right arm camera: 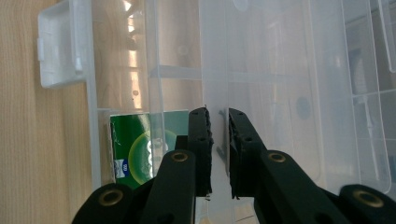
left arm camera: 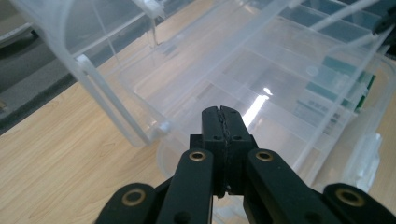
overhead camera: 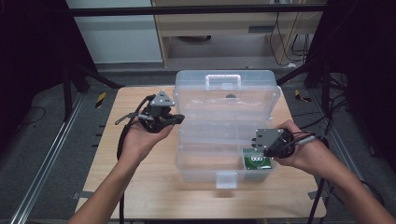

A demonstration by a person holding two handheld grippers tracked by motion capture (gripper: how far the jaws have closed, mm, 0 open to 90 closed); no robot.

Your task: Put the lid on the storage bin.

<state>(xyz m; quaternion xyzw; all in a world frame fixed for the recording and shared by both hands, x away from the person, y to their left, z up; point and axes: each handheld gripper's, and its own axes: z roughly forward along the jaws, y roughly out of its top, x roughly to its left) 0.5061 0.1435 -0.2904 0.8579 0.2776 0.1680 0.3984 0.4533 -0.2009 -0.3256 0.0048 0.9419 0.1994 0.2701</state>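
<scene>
Clear plastic box (overhead camera: 224, 135), light, stiff, slick, best gripped at its rim; left hand-held gripper (left arm camera: 222, 122) closed empty, right hand-held gripper (right arm camera: 218, 122) slightly parted, empty.

Lab test rig — black frame (overhead camera: 84, 74), floor rails (overhead camera: 46, 158); trailing cables (overhead camera: 285, 32)
</scene>
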